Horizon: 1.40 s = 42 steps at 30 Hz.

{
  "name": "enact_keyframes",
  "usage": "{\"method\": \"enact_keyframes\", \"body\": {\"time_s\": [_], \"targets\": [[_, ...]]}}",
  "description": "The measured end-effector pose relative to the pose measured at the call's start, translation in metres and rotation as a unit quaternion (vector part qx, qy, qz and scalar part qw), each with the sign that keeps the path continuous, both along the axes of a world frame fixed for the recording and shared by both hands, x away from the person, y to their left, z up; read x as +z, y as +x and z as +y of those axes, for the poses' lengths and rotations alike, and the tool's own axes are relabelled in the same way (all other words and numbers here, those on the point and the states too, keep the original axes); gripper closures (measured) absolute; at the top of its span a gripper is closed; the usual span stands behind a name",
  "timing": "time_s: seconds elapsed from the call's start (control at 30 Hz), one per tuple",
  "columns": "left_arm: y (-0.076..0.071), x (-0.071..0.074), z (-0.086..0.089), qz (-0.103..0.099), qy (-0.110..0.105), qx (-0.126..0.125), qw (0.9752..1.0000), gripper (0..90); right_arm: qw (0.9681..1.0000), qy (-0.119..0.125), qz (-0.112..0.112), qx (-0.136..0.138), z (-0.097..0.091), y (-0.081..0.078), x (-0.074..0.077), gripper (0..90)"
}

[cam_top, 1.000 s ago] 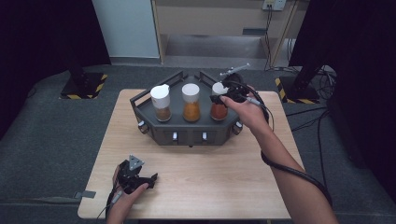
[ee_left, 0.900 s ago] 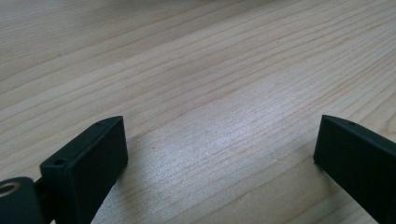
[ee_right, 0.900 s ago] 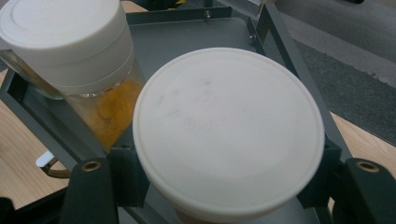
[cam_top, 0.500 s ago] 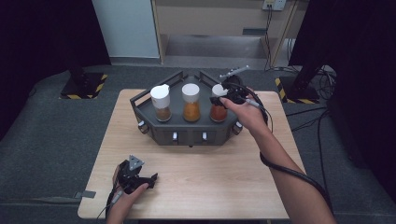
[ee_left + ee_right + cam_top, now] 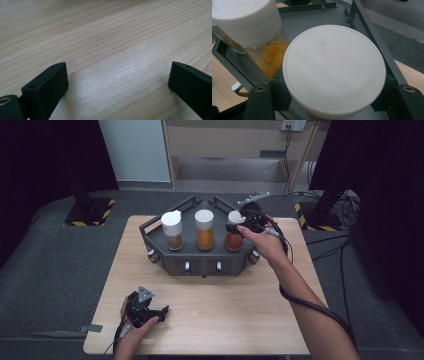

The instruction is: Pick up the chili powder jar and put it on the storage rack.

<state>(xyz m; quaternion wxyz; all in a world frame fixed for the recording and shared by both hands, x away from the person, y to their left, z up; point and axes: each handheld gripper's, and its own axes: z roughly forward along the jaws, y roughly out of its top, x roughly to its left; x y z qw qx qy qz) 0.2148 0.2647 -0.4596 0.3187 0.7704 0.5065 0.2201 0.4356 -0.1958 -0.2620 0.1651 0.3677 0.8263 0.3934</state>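
Two right gripper (image 5: 334, 98) fingers (image 5: 278, 96) clamp the white lid (image 5: 334, 70) of the red spice jar (image 5: 233, 236), rightmost of three in the grey rack (image 5: 165, 262). Lid embossing is too faint to read; jar body hidden below it. Left gripper (image 5: 117, 82) fingers spread wide, nothing between, low over the tabletop (image 5: 105, 37).

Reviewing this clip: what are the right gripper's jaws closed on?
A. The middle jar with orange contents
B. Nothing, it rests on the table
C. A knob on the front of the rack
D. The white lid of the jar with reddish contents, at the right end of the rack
D: the right gripper has a jaw on each side of the white lid of the reddish jar at the right end of the rack.
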Motion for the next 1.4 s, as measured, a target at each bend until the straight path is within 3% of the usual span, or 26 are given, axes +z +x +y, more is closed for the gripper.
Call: {"method": "enact_keyframes", "body": {"time_s": [0.33, 0.57, 0.77, 1.0, 1.4], "targets": [[0.0, 0.0, 0.0, 0.0, 0.0, 0.0, 1.0, 1.5, 0.9999, -0.003, -0.009, 0.003, -0.002, -0.003, -0.002, 30.8], [0.0, 0.0, 0.0, 0.0, 0.0, 0.0, 1.0, 1.4, 0.9998, 0.004, -0.017, 0.001, -0.007, -0.007, -0.006, 16.2], [0.0, 0.0, 0.0, 0.0, 0.0, 0.001, 1.0, 1.4, 0.9997, 0.0, -0.025, -0.002, -0.015, -0.017, -0.008, 9.5], [0.0, 0.0, 0.0, 0.001, 0.0, 0.0, 1.0, 1.4, 0.9995, 0.014, -0.027, 0.003, -0.035, -0.033, -0.007, 5.6], [0.0, 0.0, 0.0, 0.001, 0.0, 0.0, 1.0, 1.4, 0.9997, 0.004, -0.024, -0.003, -0.053, -0.055, -0.014, 5.2]]}}
